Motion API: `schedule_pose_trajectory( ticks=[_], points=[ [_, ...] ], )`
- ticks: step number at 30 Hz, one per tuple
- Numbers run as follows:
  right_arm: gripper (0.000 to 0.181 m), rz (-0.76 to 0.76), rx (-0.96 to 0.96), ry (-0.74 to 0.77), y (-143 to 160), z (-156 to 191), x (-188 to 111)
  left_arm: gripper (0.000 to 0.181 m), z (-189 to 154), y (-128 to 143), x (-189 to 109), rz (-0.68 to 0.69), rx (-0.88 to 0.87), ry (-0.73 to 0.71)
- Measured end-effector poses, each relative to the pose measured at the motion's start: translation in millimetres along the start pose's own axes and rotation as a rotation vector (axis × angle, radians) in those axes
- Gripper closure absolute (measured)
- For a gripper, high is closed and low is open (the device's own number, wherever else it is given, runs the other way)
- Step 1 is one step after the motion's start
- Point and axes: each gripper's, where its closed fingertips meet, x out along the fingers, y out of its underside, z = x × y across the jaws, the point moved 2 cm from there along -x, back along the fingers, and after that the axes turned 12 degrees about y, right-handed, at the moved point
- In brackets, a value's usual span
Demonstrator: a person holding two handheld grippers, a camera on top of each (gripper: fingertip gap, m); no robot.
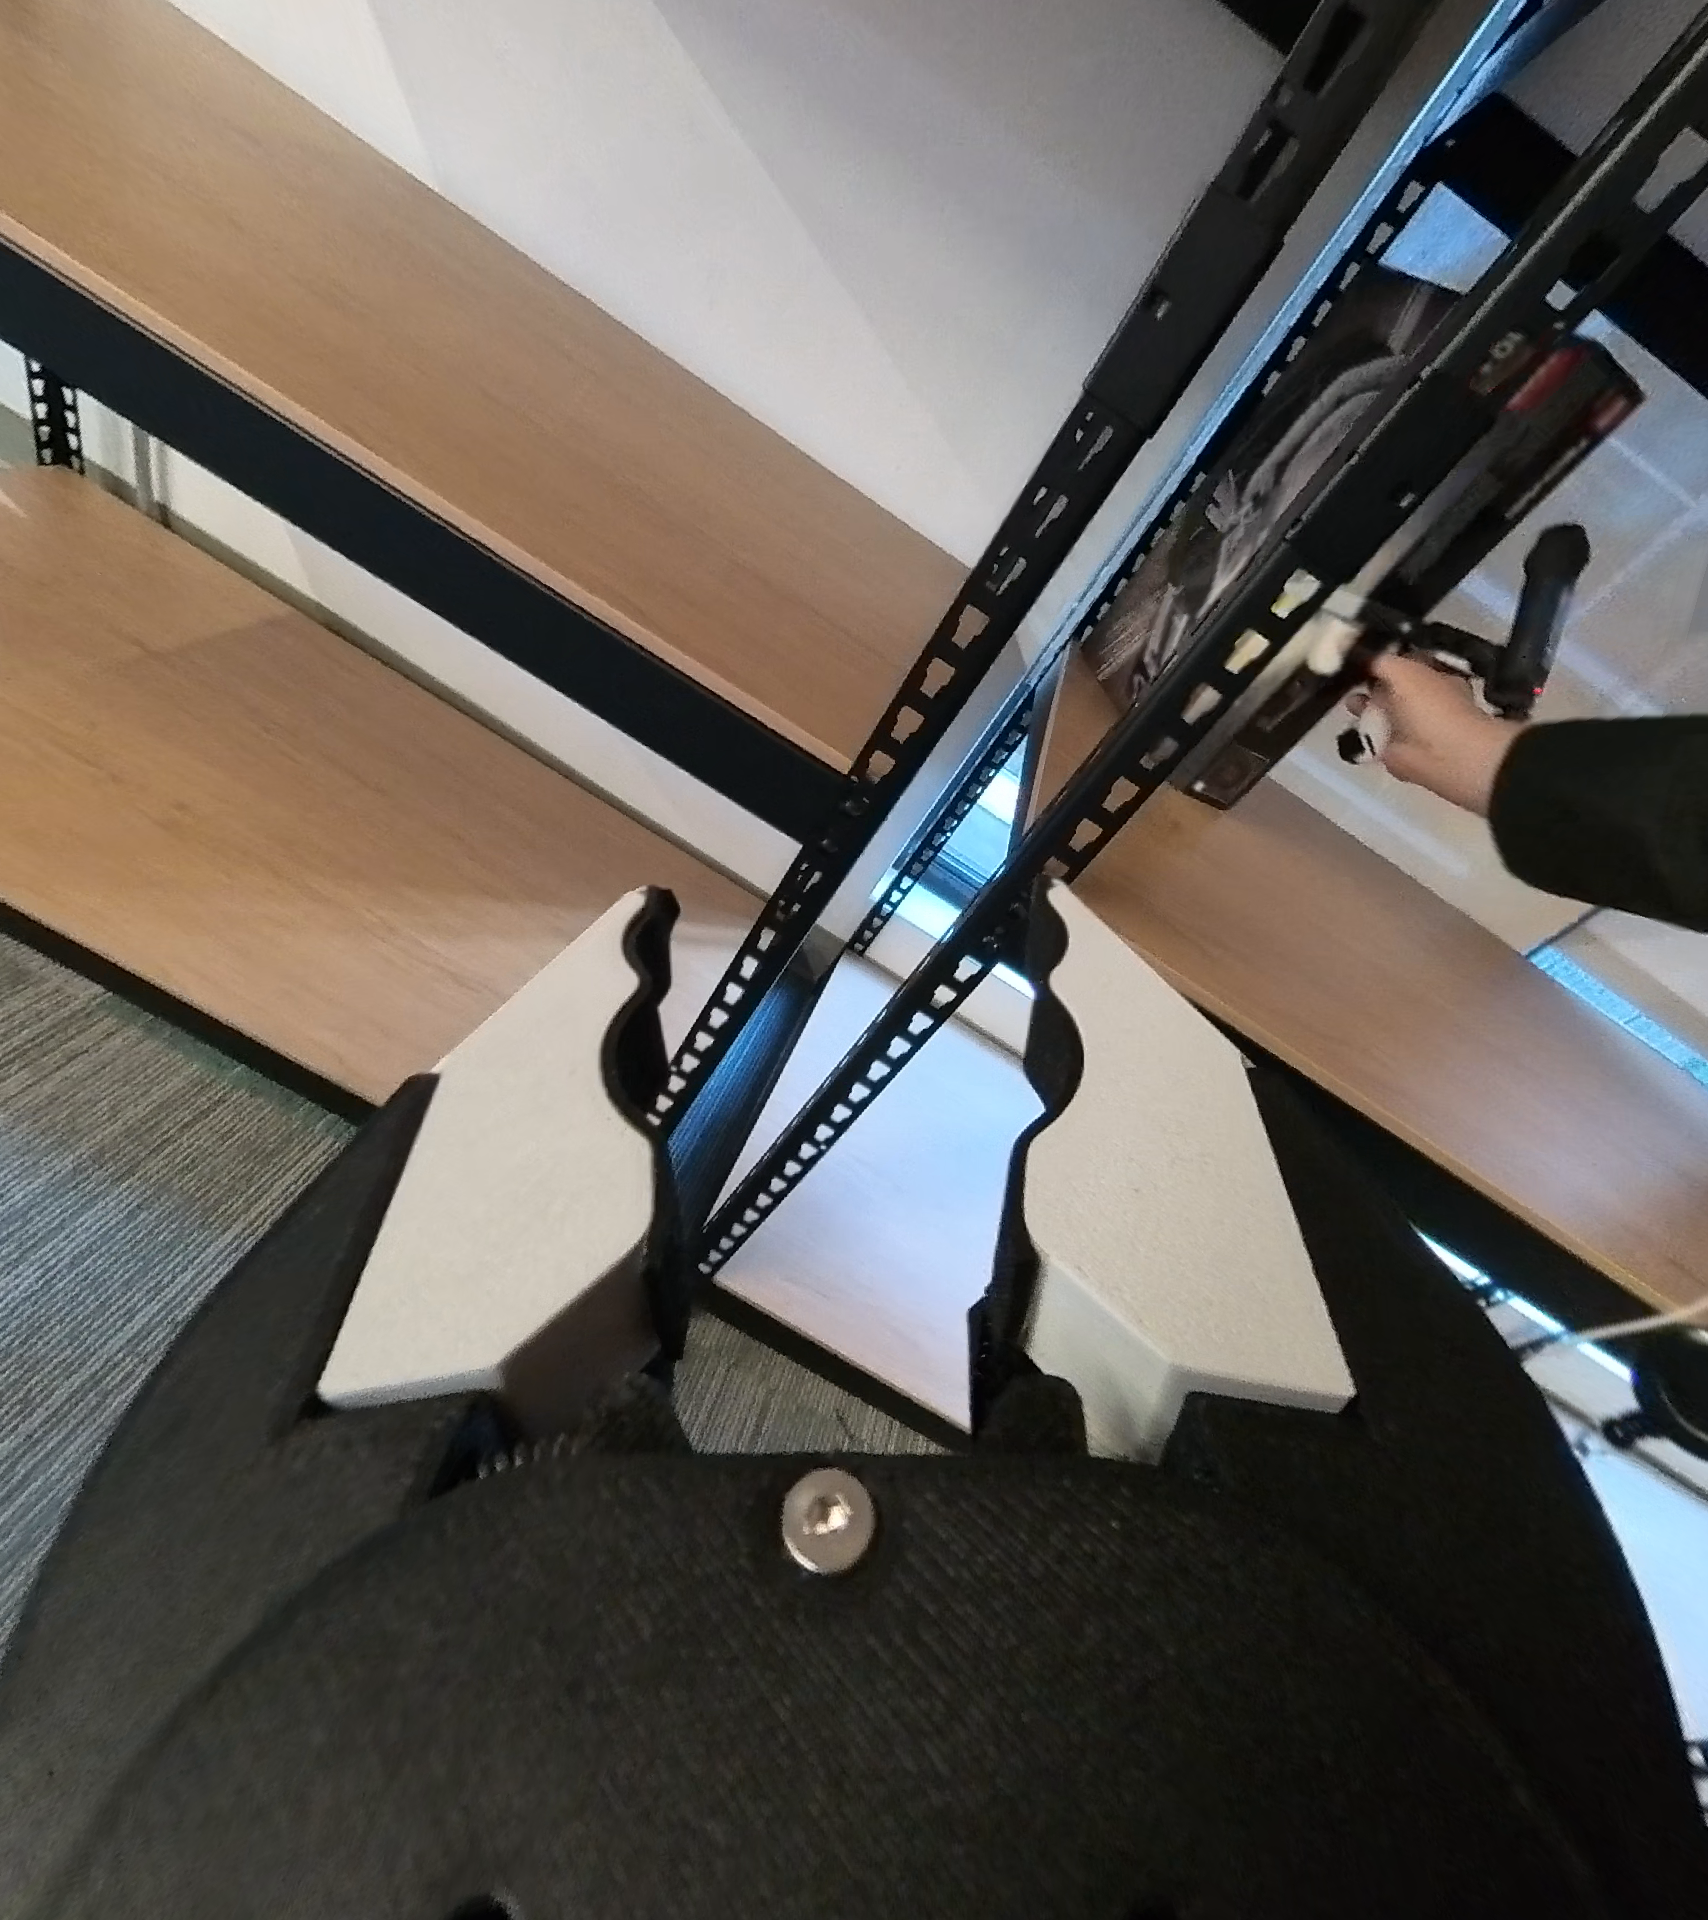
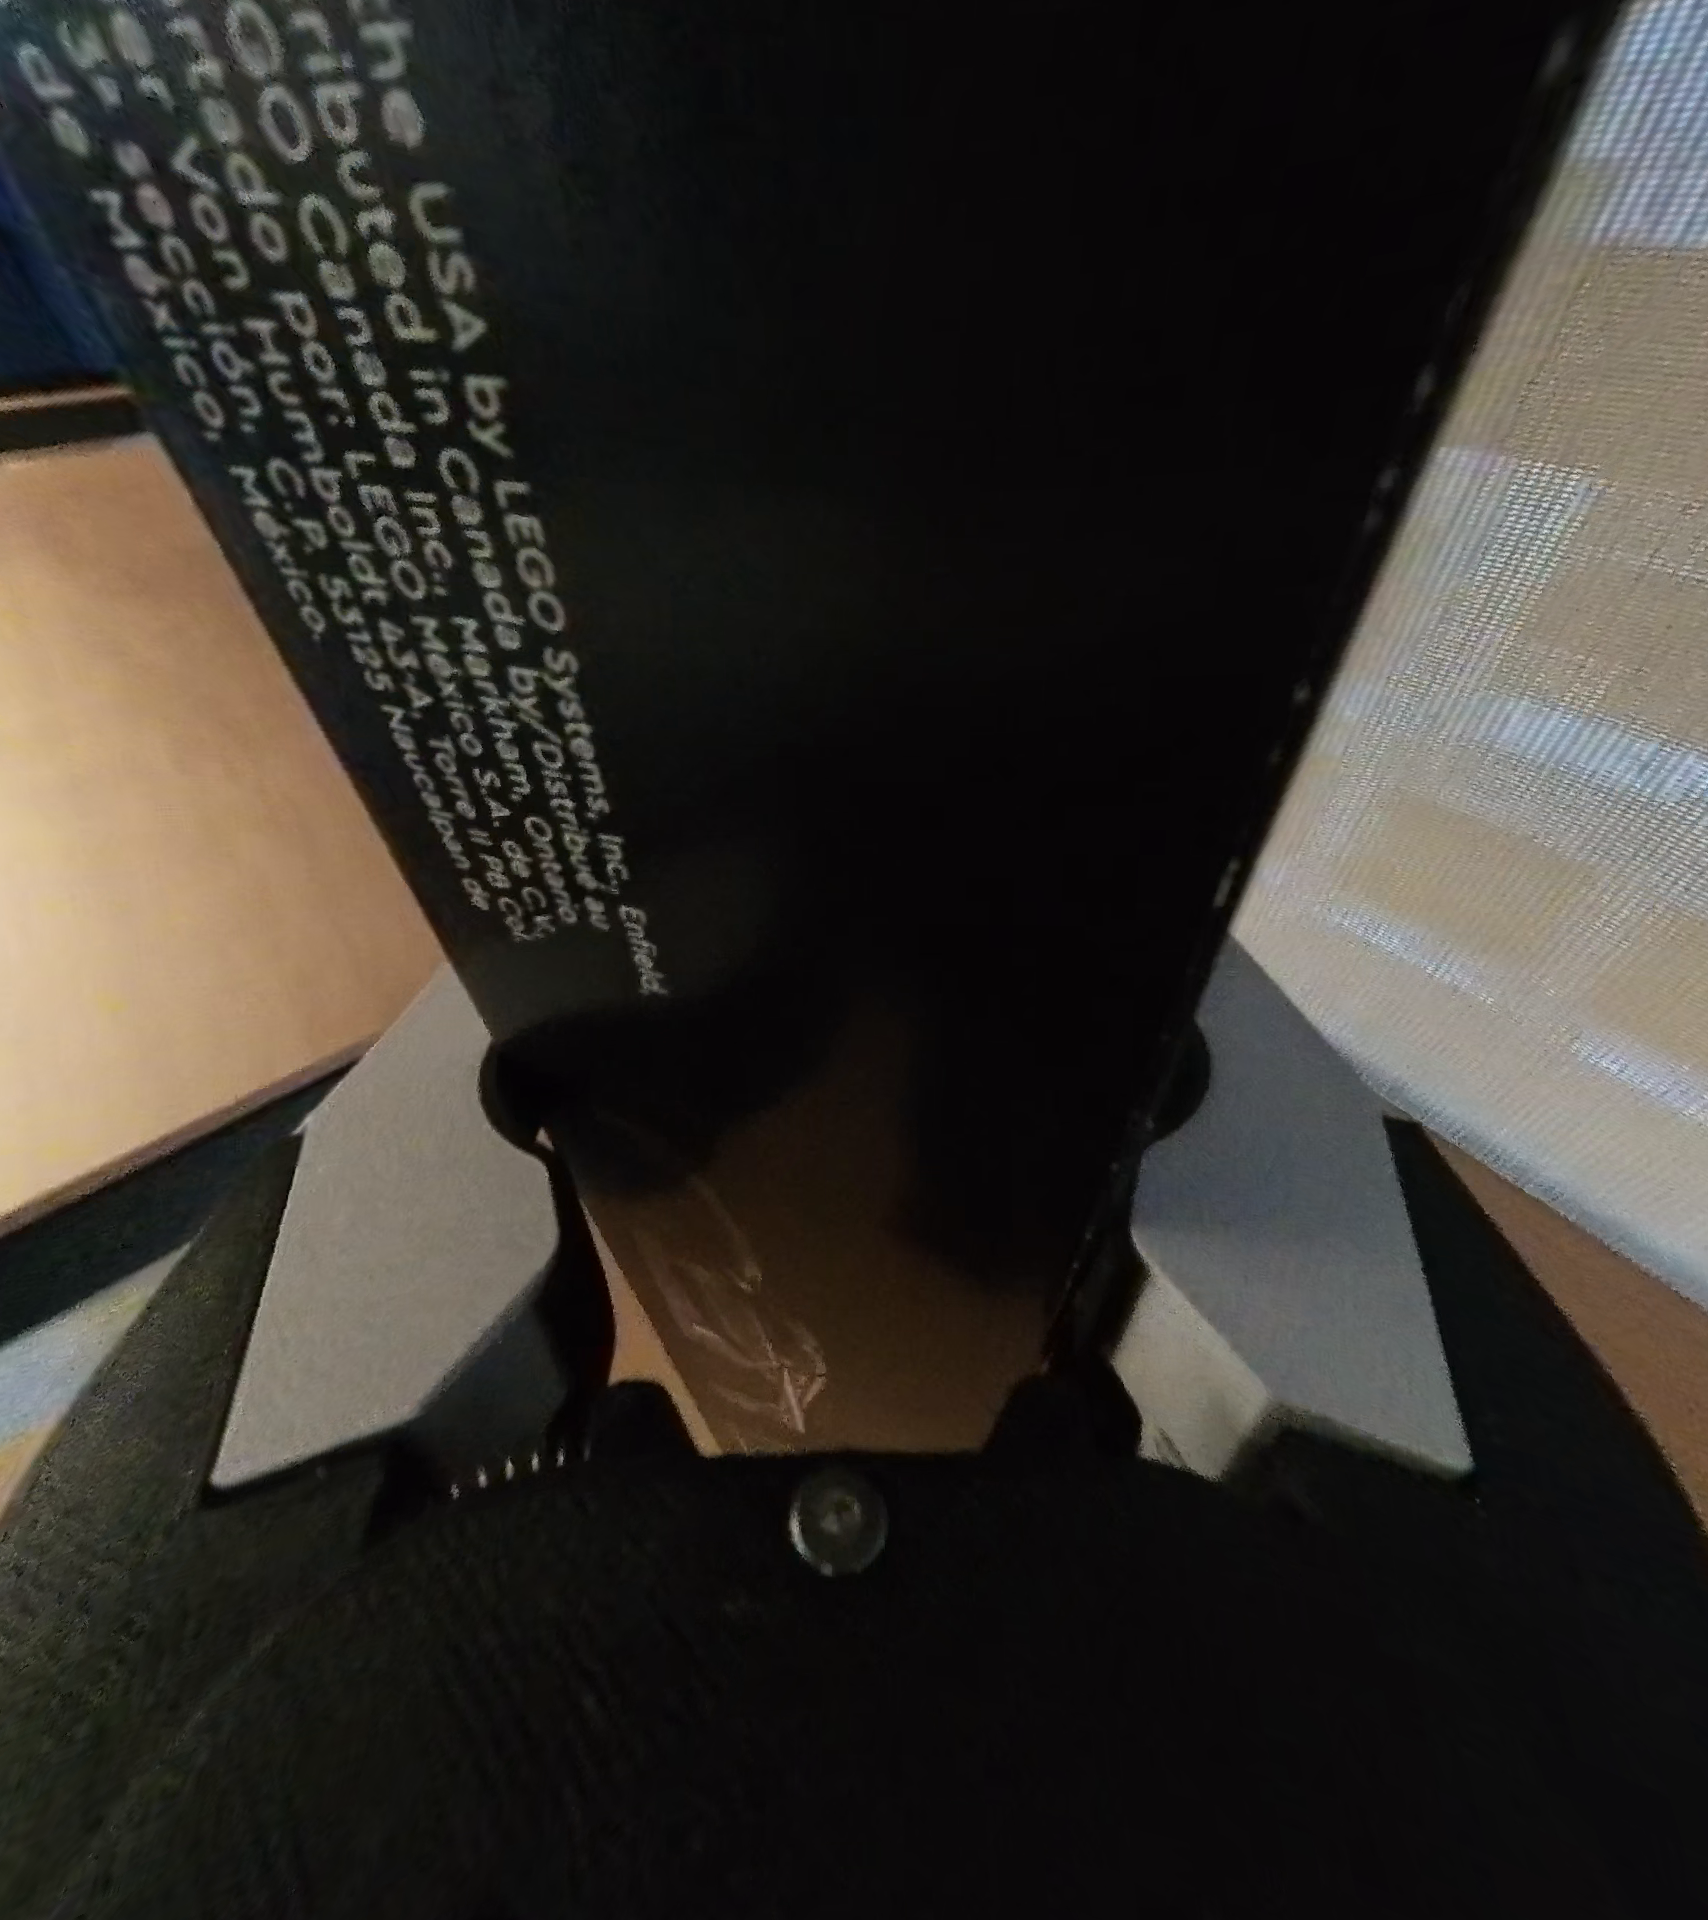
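Holding, right: my right gripper [image 2: 845, 1070] has its fingers [image 2: 382, 1247] closed on the end of a black printed box [image 2: 881, 499]; the box edge sits pinched between both pads.
Box, seen from afar: in the left wrist view the same black printed box [image 1: 1276, 488] is up against the shelf, behind the black perforated uprights [image 1: 943, 665], with my right hand [image 1: 1421, 727] and its gripper just beside it.
Holding, left: my left gripper [image 1: 850, 997] grips nothing; its fingers [image 1: 538, 1143] stand well apart, with only the uprights and floor showing through the gap.
Surroundings: wooden shelf boards [image 1: 237, 665] on a black frame, grey carpet [image 1: 50, 1195] below, white wall behind.
Progress: no goal is stated, so I only record that the box is in my right grip at shelf level and my left is free and low, near the carpet.
Hidden: whether the box rests on a shelf board or hangs clear, I cannot tell.
Cut off: the box's far end runs out of the right wrist view; most of its face is in deep shadow.
Blurred: the pale surface to the right in the right wrist view is smeared; I cannot say what it is.
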Motion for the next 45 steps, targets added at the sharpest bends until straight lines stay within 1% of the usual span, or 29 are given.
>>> schedule_pose_trajectory(
  ticks=[5,6,7,9,12,15,18,20,23,25,27,29,32,34,38,42,45],
  points=[
    [0.065,0.008,-0.044,-0.215,8.8,-19.3,-32.7,0.113,-1.0,0.6,5.2,0.008,0.005,0.019],
    [0.061,0.010,-0.044,-0.243,10.3,-21.3,-39.9,0.113,-0.7,1.4,6.2,0.010,0.003,0.022],
    [0.060,0.013,-0.051,-0.265,12.2,-22.6,-47.3,0.114,-0.3,2.2,7.3,0.011,-0.001,0.026],
    [0.065,0.013,-0.056,-0.293,15.5,-23.4,-62.3,0.114,0.5,3.3,9.7,0.010,-0.011,0.031],
    [0.066,0.012,-0.059,-0.293,19.4,-20.5,-81.5,0.114,-0.8,5.0,14.2,0.006,-0.018,0.043],
    [0.066,0.019,-0.050,-0.222,22.1,-13.0,-94.8,0.114,-4.1,7.7,19.2,0.009,-0.018,0.060],
    [0.066,0.003,-0.015,-0.103,22.7,-2.9,-103.9,0.114,-6.1,11.1,22.0,0.006,-0.029,0.069],
    [0.066,-0.015,0.013,0.014,22.2,4.6,-107.0,0.114,-7.0,12.6,21.9,0.002,-0.036,0.074],
    [0.066,-0.050,0.088,0.250,21.0,16.4,-109.9,0.114,-6.6,13.7,19.7,0.003,-0.039,0.076],
    [0.067,-0.087,0.115,0.373,18.4,26.6,-110.1,0.114,-6.1,11.9,18.0,0.000,-0.040,0.076],
    [0.066,-0.119,0.126,0.417,16.7,39.1,-107.4,0.115,-6.2,7.4,16.0,-0.006,-0.036,0.078],
    [0.066,-0.108,0.100,0.438,20.3,44.4,-105.4,0.115,-6.2,2.5,13.4,-0.007,-0.026,0.080],
    [0.066,-0.099,0.072,0.413,22.6,42.4,-106.2,0.115,-3.2,-1.8,6.3,-0.006,-0.014,0.077],
    [0.066,-0.099,0.065,0.367,23.0,38.3,-106.7,0.114,1.2,-1.4,0.2,-0.011,-0.027,0.069],
    [0.067,-0.176,0.089,0.206,23.3,22.1,-109.0,0.114,9.7,3.4,-9.4,-0.017,-0.050,0.047],
    [0.068,-0.210,0.099,0.056,25.1,6.7,-114.5,0.114,13.8,7.1,-8.4,-0.009,-0.054,0.044],
    [0.071,-0.147,0.062,0.061,26.8,4.5,-117.4,0.115,15.5,4.6,-1.2,-0.010,-0.051,0.053]
  ],
)
